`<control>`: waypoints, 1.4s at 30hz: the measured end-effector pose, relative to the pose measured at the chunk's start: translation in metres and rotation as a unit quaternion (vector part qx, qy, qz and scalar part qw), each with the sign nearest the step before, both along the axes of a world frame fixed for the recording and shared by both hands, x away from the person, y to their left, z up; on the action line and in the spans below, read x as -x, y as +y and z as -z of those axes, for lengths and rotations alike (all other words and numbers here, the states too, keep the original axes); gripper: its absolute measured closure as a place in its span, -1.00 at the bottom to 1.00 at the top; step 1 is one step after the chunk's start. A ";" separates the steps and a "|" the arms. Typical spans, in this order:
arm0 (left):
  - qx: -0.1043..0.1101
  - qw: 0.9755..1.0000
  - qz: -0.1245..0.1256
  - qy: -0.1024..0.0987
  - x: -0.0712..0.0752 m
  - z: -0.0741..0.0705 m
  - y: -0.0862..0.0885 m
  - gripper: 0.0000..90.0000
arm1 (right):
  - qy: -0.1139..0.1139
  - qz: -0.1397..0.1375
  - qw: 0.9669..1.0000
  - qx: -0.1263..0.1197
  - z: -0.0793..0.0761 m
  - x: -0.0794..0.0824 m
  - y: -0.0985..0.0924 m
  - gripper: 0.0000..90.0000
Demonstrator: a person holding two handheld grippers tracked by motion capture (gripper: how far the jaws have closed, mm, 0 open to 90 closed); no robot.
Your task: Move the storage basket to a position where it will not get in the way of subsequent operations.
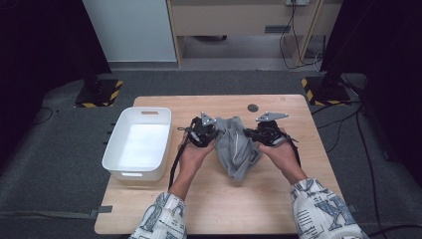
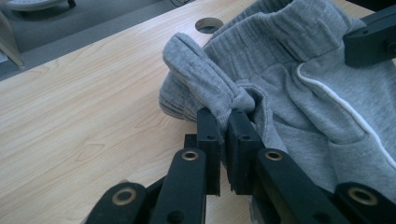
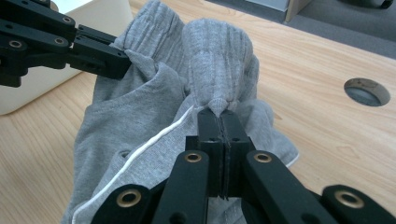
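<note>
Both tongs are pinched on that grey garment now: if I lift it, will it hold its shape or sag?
Likely sag: the grey garment is soft knit, already bunched and drooping between the left tongs and the right tongs. Probably light for its size. It probably won't slip, since each pair is shut on a thick ribbed fold, though loose lower folds may drag on the table.

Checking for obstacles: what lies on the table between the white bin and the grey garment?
Bare wood, in the high view, between white bin and grey garment.

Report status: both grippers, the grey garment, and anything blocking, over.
Left gripper shut on grey garment. Right gripper shut on its ribbed edge. Garment bunched between them over the table. White bin at left, nothing blocking.
</note>
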State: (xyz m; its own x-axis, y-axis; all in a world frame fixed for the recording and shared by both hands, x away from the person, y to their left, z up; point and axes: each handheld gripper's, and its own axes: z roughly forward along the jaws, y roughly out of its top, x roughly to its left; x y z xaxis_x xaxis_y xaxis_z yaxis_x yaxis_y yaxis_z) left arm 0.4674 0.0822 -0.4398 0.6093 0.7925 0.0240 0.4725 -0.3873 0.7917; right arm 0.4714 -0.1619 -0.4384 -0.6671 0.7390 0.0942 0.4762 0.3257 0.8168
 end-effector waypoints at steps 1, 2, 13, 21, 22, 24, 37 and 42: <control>-0.001 1.000 0.000 0.001 -0.001 -0.001 0.000 0.89 | 0.000 0.000 1.000 0.001 -0.002 0.000 0.000 0.99; 0.002 1.000 -0.001 0.002 -0.001 -0.001 0.000 0.88 | -0.002 0.000 1.000 0.003 -0.003 -0.001 -0.001 0.99; 0.008 1.000 -0.002 0.000 -0.006 -0.013 0.009 0.89 | -0.009 0.018 1.000 0.000 -0.015 -0.007 -0.019 0.99; 0.004 1.000 -0.006 -0.002 -0.009 -0.019 0.011 0.89 | -0.016 0.037 0.999 -0.001 -0.019 -0.009 -0.033 0.99; 0.003 1.000 -0.005 -0.002 -0.010 -0.020 0.011 0.89 | -0.015 0.040 0.999 -0.003 -0.019 -0.010 -0.035 0.99; 0.003 1.000 -0.005 -0.004 -0.010 -0.022 0.013 0.89 | -0.014 0.045 0.999 -0.004 -0.020 -0.011 -0.040 0.99; 0.004 1.000 -0.005 -0.012 -0.013 -0.034 0.019 0.89 | -0.017 0.059 0.998 -0.007 -0.026 -0.014 -0.060 0.99; 0.001 1.000 -0.008 -0.010 -0.016 -0.033 0.020 0.89 | -0.016 0.065 0.998 -0.009 -0.025 -0.015 -0.065 0.99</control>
State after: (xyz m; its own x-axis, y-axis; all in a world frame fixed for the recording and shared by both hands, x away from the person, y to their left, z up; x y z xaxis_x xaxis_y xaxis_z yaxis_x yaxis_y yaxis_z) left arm 0.4829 0.1026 -0.4073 0.5954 0.8027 0.0338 0.4633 -0.3774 0.8019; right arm 0.4868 -0.2268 -0.4135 -0.5691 0.8176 0.0876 0.4863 0.2488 0.8376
